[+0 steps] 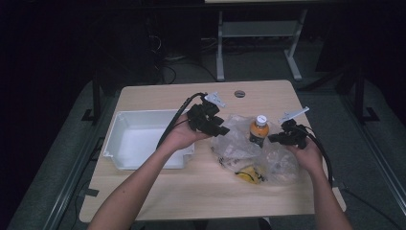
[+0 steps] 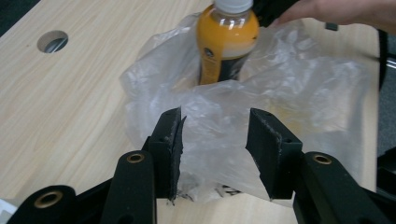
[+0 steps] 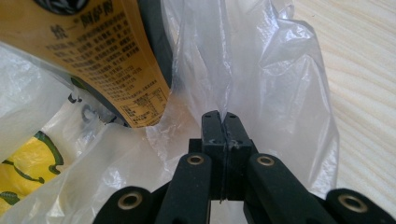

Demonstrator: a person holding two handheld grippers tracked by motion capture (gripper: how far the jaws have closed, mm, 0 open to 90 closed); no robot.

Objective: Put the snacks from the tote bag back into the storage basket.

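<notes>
White tub (image 1: 125, 140): plastic, far left on the table (image 1: 158, 189), nothing visible inside it; sits just beside the person's left forearm.

Left gripper (image 1: 210, 125): hovers over the left edge of the bag; in the left gripper view (image 2: 215, 140) its jaws stand spread apart with a fold of film lying between them, not pinched.

Bag (image 1: 239, 143): thin clear plastic, crumpled, lying at the table's middle between the two hands; mouth partly opened upward, as the left gripper view (image 2: 299, 93) shows.

Bottle (image 1: 259, 130): orange drink, white cap, upright inside the bag; clear of the left jaws in the left gripper view (image 2: 227, 42); its printed label (image 3: 93, 51) is close beside the right gripper's jaws.

Yellow packet (image 1: 249, 175): inside the bag, toward the near edge of the table; green-and-yellow print seen through the film (image 3: 28, 163).

Right gripper (image 1: 277, 138): at the bag's right side, next to the bottle; in the right gripper view (image 3: 223, 120) its jaws are pressed together on a pleat of the film.

Progress, judged: the work appears to be emptying the bag, presumably into the tub. One side of the bag is held. Bottle and packet are both in the bag.

Remaining, judged: grip the left edge, spread the mouth, lift out the bottle, then the packet.
</notes>
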